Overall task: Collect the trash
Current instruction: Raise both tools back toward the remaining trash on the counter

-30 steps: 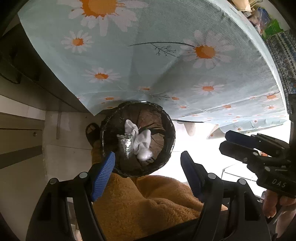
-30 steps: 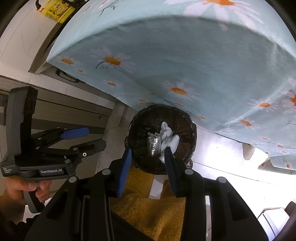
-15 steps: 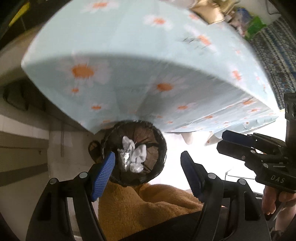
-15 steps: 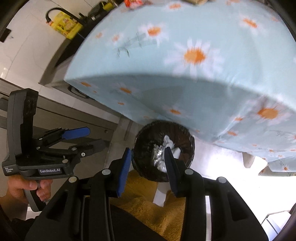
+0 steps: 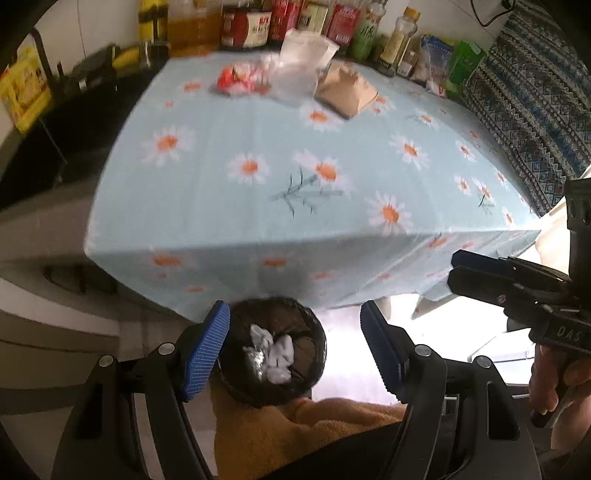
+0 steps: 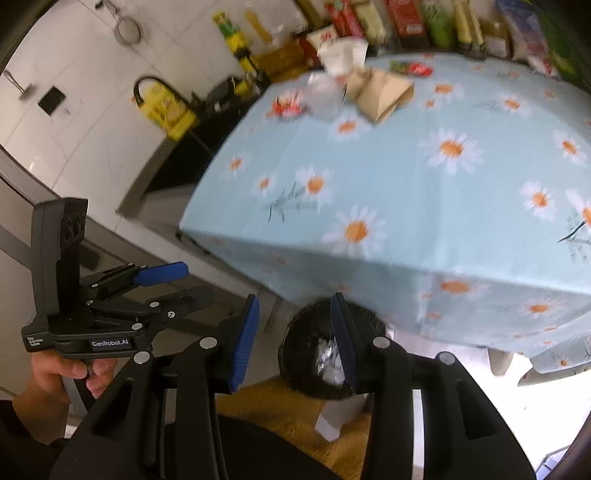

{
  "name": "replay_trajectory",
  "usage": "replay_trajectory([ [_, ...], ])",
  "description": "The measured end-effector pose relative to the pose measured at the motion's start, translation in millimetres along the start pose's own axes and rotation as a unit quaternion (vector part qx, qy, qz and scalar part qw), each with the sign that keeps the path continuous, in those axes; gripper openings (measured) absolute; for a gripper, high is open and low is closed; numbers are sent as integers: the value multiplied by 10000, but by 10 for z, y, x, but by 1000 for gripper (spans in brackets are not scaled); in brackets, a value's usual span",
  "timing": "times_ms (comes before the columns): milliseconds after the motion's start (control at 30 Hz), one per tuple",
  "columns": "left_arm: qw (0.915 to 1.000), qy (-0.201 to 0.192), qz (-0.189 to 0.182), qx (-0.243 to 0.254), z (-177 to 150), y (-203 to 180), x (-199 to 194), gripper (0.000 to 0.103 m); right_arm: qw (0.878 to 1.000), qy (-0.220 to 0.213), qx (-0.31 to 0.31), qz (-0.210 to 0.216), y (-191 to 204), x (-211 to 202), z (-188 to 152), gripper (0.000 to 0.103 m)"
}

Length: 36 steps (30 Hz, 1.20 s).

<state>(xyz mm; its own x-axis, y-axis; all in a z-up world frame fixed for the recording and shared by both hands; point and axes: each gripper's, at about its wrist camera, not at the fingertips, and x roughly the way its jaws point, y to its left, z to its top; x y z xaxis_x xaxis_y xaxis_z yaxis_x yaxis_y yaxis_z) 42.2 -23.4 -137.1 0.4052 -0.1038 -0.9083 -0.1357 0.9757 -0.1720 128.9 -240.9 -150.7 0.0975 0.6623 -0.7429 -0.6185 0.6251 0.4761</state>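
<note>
A black-lined trash bin (image 5: 275, 350) stands on the floor below the table's near edge, holding crumpled white tissues and foil (image 5: 271, 356); it also shows in the right wrist view (image 6: 314, 350). My left gripper (image 5: 295, 347) is open and empty, raised above the bin. My right gripper (image 6: 295, 339) is open and empty beside it. On the daisy tablecloth (image 5: 295, 177), at the far side, lie a brown paper bag (image 5: 345, 92), a clear plastic bag (image 5: 299, 70) and a red wrapper (image 5: 236, 79); the bag (image 6: 382, 94) and wrapper (image 6: 288, 105) show in the right wrist view.
Bottles and packets (image 5: 295, 22) line the table's far edge. A dark counter (image 5: 74, 122) with yellow packs stands left. A patterned cloth (image 5: 528, 110) hangs right. An orange fleece garment (image 5: 280, 428) is under both grippers. Cabinets (image 6: 55, 166) stand at the left.
Both grippers have lifted and tilted up from over the bin, so the tabletop and its litter came into view. The bin dropped lower in both views. The jaws stayed open.
</note>
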Motion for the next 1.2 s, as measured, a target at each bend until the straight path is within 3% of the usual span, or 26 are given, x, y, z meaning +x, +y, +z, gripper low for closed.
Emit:
replay_trajectory([
  [300, 9987, -349, 114, 345, 424, -55, -200, 71, 9990, -440, 49, -88, -123, -233, 289, 46],
  [367, 9982, -391, 132, 443, 522, -31, -189, 71, 9986, -502, 104, -138, -149, -225, 378, 53],
  [633, 9967, -311, 149, 730, 1037, 268, -22, 71, 9969, -493, 239, -561, -218, -62, 734, 68],
  [867, 9957, -287, 193, 860, 1482, 541, 173, 71, 9943, -468, 316, -910, -313, 129, 1188, 73],
  [967, 9958, -258, 195, 858, 1661, 656, 274, 71, 9924, -485, 308, -1092, -350, 210, 1396, 84],
  [1200, 9941, -185, 262, 1038, 2019, 798, 523, 71, 9908, -453, 535, -1154, -513, 408, 1725, 85],
])
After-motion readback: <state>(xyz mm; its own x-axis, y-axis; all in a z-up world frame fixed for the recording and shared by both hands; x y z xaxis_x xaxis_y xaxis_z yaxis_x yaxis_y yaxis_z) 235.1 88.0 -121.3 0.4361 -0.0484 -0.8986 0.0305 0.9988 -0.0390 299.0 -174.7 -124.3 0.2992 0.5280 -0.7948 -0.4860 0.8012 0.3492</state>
